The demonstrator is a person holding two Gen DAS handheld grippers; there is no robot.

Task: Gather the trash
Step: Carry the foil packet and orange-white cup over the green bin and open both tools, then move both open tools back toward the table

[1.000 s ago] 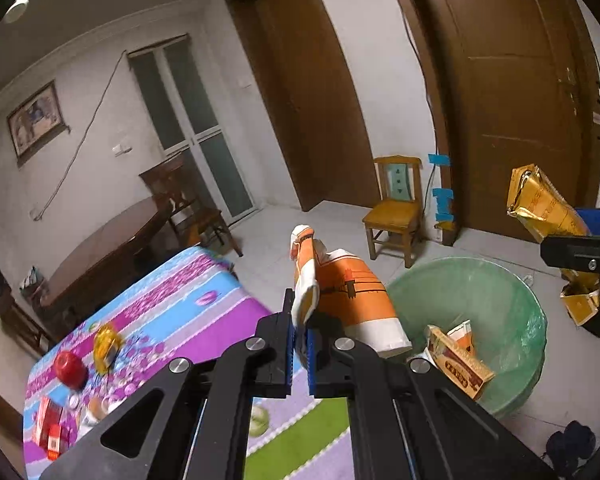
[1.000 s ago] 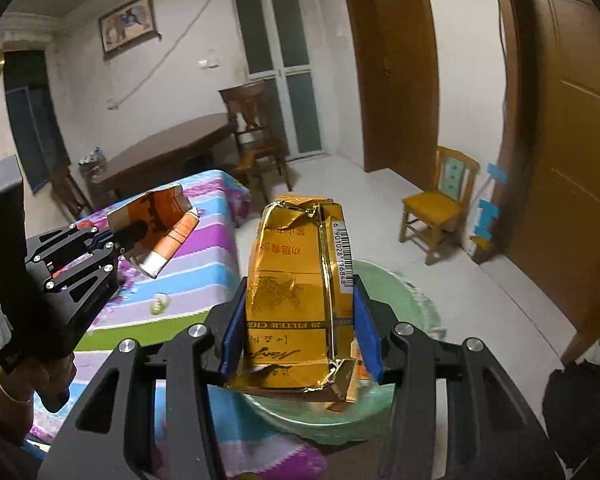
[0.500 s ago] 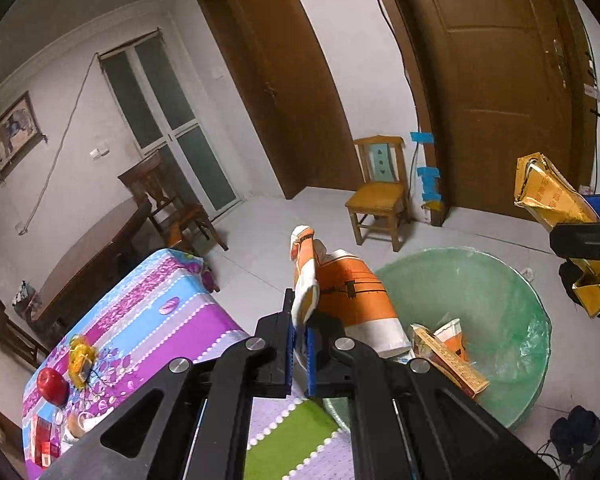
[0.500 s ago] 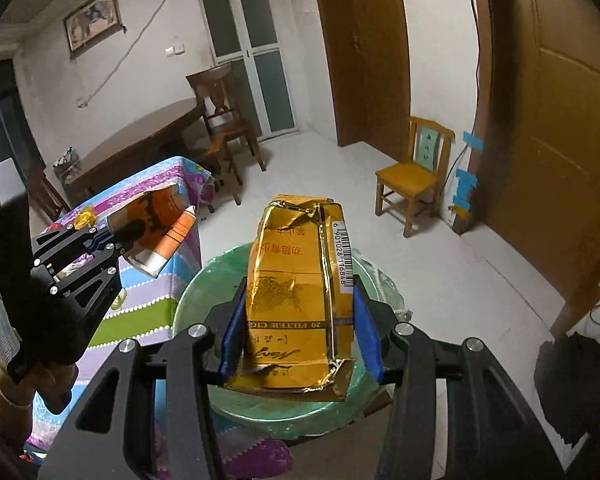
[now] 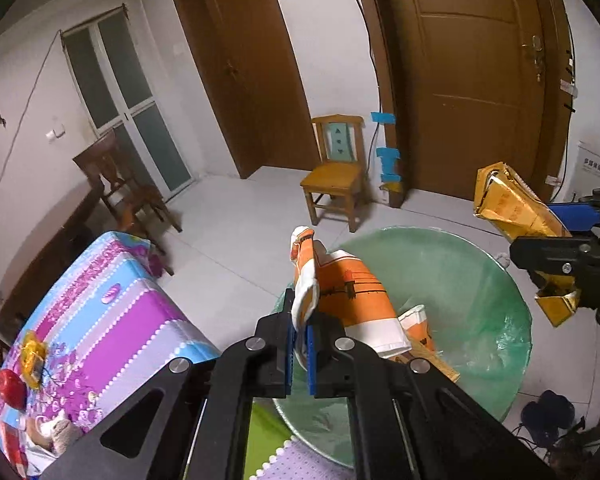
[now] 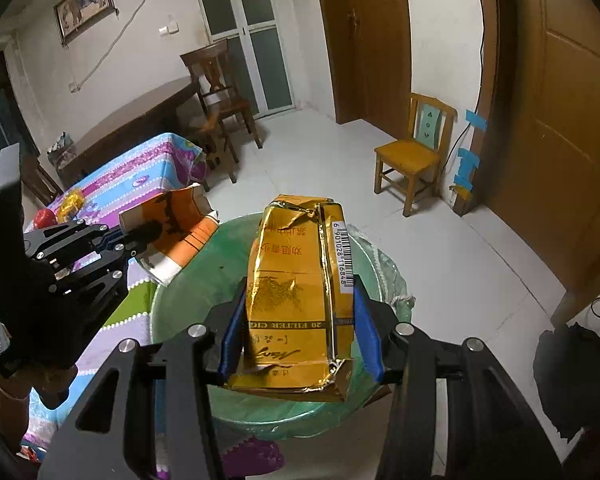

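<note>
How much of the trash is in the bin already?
Some is: a crumpled orange-and-white wrapper already lies inside the green-lined round bin. In hand: the left gripper pinches an orange-and-white paper carton, and the right gripper clamps a gold foil cigarette carton, both over the bin. Left: dropping both.

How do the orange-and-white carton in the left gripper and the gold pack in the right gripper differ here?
The orange-and-white carton is torn open and flattened; the gold pack is crumpled but keeps its box shape. The left gripper pinches the carton by a thin edge with jaws nearly together; the right gripper clamps the pack across its width, jaws wide apart. Both are held over the green-lined bin.
</note>
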